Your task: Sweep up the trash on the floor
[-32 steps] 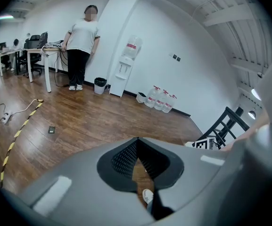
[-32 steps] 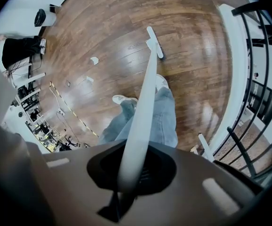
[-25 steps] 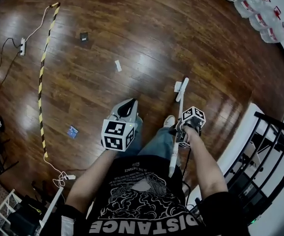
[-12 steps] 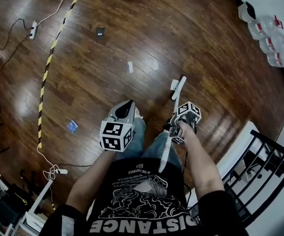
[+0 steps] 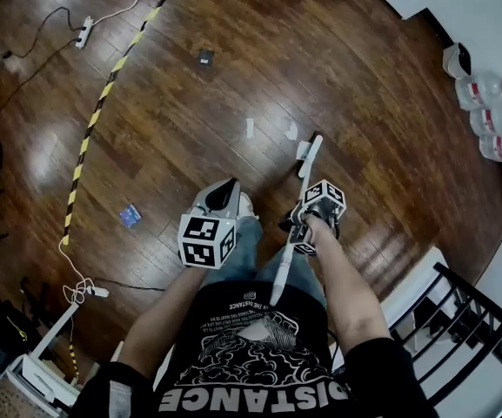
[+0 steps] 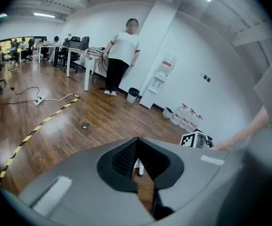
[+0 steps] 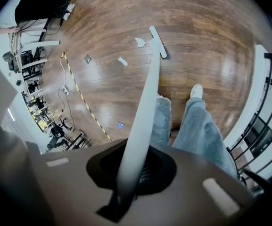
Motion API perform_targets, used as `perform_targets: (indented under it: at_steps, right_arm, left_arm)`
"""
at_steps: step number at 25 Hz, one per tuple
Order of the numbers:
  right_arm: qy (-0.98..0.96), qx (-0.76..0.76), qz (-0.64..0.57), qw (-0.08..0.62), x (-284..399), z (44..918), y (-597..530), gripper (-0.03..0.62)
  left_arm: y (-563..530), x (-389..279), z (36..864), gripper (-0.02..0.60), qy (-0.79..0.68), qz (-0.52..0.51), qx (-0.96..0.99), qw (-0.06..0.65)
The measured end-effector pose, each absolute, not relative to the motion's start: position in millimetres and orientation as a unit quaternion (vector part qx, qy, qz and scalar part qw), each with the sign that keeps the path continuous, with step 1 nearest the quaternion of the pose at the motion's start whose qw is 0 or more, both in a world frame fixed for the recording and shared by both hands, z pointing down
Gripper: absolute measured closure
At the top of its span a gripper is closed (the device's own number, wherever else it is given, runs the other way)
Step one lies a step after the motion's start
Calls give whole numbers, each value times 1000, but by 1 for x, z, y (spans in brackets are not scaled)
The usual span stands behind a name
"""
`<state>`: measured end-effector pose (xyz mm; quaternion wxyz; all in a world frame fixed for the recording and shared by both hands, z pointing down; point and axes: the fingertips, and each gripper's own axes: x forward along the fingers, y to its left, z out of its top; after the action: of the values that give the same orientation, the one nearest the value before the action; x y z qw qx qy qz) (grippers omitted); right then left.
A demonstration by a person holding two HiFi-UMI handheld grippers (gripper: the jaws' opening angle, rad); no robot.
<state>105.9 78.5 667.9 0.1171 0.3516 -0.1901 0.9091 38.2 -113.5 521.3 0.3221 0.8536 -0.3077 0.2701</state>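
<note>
Trash (image 5: pixel 291 132) lies as three white scraps on the wooden floor (image 5: pixel 190 155), just above the centre of the head view: a paper strip (image 5: pixel 250 128), a crumpled bit to its right, and a third piece right against the broom head (image 5: pixel 313 151) (whether it touches, I cannot tell). The white broom (image 5: pixel 279 275) slants from the lower middle of the frame up to that head. The right claw (image 5: pixel 307 226) is clamped on its handle; in the right gripper view the handle (image 7: pixel 145 107) runs up from between the jaws toward the scraps at the upper middle. The left claw (image 5: pixel 224 194) sits lower centre-left, above a jeans leg, its jaws drawn together with nothing between them. A yellow-and-black striped tape (image 5: pixel 103 103) crosses the upper left, and water jugs (image 5: pixel 494 116) stand at the right edge.
</note>
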Motion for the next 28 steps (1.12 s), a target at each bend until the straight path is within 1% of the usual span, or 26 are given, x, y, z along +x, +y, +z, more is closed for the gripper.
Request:
perform_targets:
  at_steps: [8, 20, 24, 26, 28]
  right_arm:
    - [-214, 336, 905, 149, 81, 663, 48, 568]
    - [-226, 332, 908, 120, 78, 648, 37, 572]
    - [-216, 355, 903, 107, 103, 642, 46, 594]
    - [-220, 370, 895, 118, 125, 638, 55, 594]
    - [-231, 381, 883, 146, 149, 633, 64, 594]
  left_arm:
    - [-134, 9, 517, 577, -348, 251, 840, 332]
    - [-133, 14, 517, 577, -347, 240, 840, 341]
    - [-136, 16, 517, 577, -349, 232, 840, 346]
    - [-136, 18, 518, 577, -347, 229, 840, 349]
    - [-136, 20, 519, 577, -345, 227, 840, 351]
